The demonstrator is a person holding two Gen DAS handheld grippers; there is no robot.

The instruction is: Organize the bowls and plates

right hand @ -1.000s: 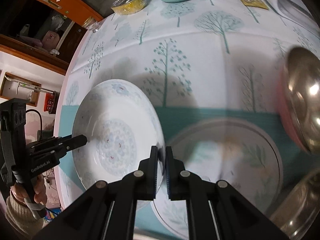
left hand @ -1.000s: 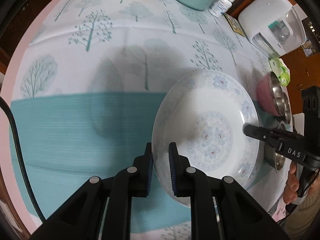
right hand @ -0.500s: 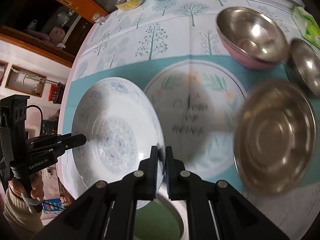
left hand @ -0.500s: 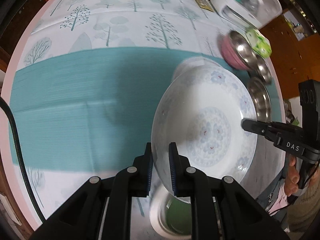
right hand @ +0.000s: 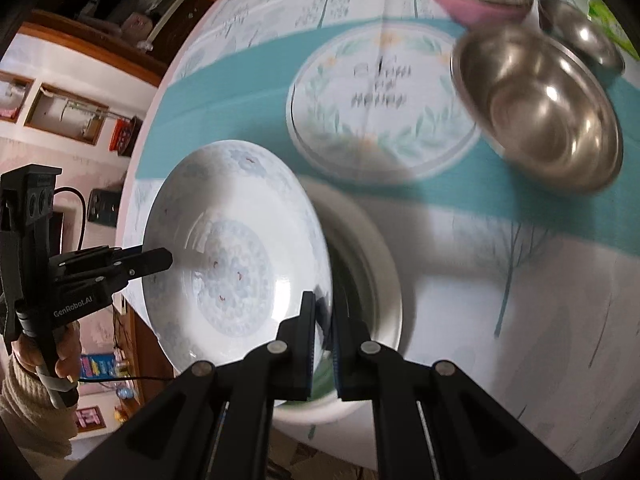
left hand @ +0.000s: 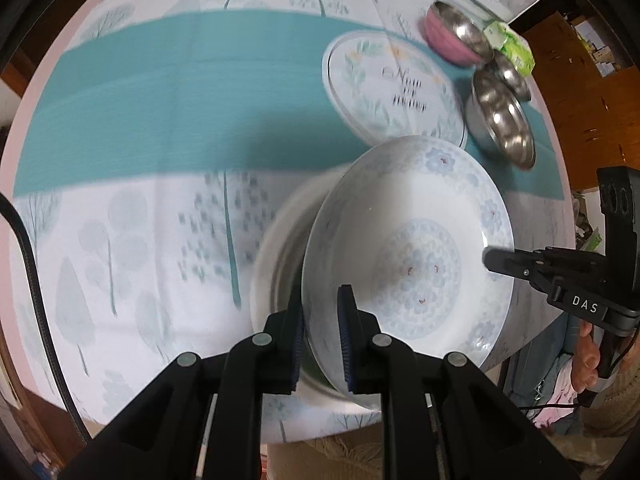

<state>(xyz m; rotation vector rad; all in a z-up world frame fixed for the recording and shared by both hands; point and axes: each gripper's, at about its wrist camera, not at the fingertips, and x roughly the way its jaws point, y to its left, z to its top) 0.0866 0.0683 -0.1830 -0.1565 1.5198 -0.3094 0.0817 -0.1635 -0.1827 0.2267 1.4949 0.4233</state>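
I see a flat flowered plate (left hand: 394, 90) and shiny metal bowls (left hand: 500, 120) at the upper right, and a white dish (left hand: 276, 264) right under my load. My left gripper (left hand: 322, 344) and right gripper (right hand: 324, 338) each pinch a rim of the blue-flowered plate (left hand: 408, 256), held tilted at lower middle.

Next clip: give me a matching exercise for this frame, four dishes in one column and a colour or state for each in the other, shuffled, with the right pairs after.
Things:
1. blue-flowered plate
2. plate with lettering
3. big steel bowl
4. pink bowl

States:
A. pink outside, steel inside, near the table's far edge
B. held off the table by both tongs, left tongs and right tongs each shut on its rim
C. lies flat on the teal band of the tablecloth
D. bare metal, empty, beside the lettered plate

Pairs: 1-B, 2-C, 3-D, 4-A
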